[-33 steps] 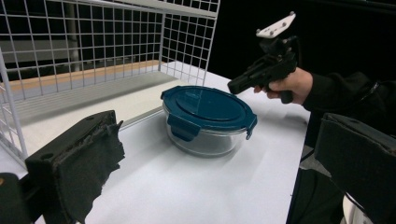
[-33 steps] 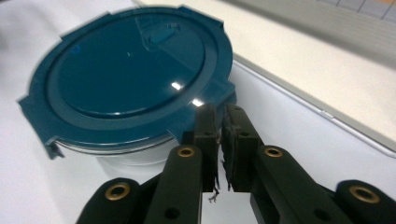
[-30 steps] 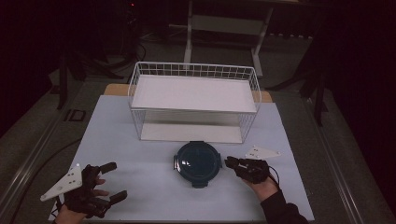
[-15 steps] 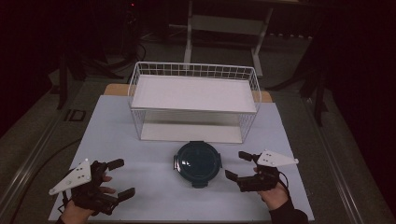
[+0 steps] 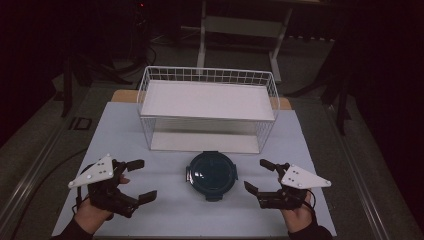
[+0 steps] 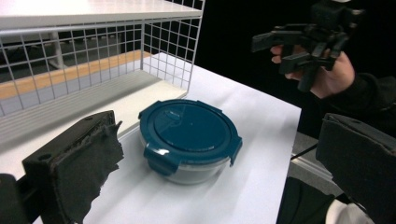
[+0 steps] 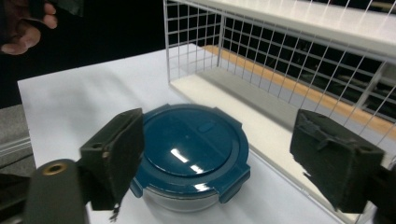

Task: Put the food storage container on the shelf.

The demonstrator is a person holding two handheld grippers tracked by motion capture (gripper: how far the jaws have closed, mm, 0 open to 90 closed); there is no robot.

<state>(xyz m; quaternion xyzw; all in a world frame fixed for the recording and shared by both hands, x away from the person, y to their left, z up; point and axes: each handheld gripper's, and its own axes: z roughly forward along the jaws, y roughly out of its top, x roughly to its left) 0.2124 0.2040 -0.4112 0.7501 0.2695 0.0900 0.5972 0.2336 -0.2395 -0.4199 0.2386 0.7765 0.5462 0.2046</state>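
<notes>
A round clear container with a dark teal clip-on lid (image 5: 212, 174) stands on the white table, in front of the wire rack. My left gripper (image 5: 143, 180) hovers to its left, jaws open and empty, pointing at it. My right gripper (image 5: 256, 175) hovers to its right and is open too. Its jaws have just swung wide and then eased in slightly, with nothing between them. In the left gripper view the container (image 6: 189, 135) sits ahead between the jaws, apart from them. In the right gripper view the lid (image 7: 189, 144) lies just beyond the pads, untouched.
A white wire rack (image 5: 207, 100) with a white board on top and a low shelf beneath stands behind the container. The white table top (image 5: 165, 212) runs to its front edge by my hands. Dark floor and stands lie around the table.
The right gripper was shut at the container's right rim; it has opened and drawn back to the right. Both grippers have risen off the table, and the left has moved toward the container.
</notes>
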